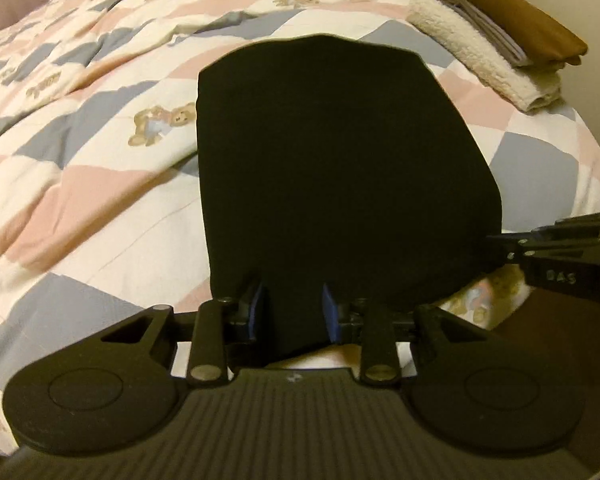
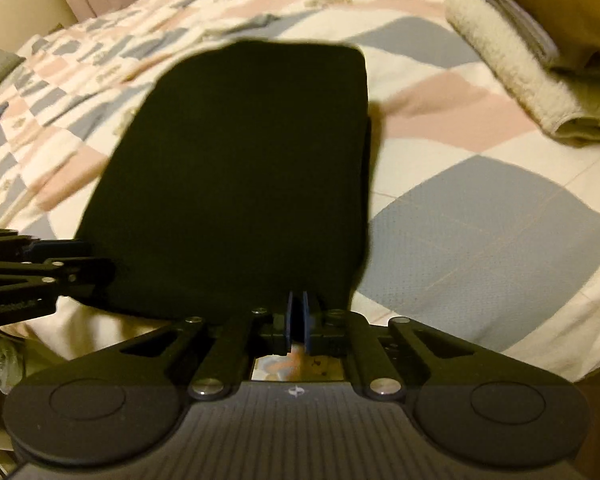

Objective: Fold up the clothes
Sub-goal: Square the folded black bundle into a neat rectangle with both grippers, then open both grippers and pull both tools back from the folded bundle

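Left tongs (image 1: 293, 308) spread, near edge of black folded garment (image 1: 332, 168) lying between the blue pads, apparently not pinched. Right tongs (image 2: 298, 320) pressed nearly together at the garment's near right edge; grip on cloth likely, view blurred. Garment lies flat on checked quilt (image 1: 80, 184). Stack of folded clothes (image 1: 496, 40) at far right.

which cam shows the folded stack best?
Left wrist. The stack sits whole and sharp at top right: cream towel, striped cloth, brown piece on top. Right wrist shows the stack blurred and cut off by the frame edge.
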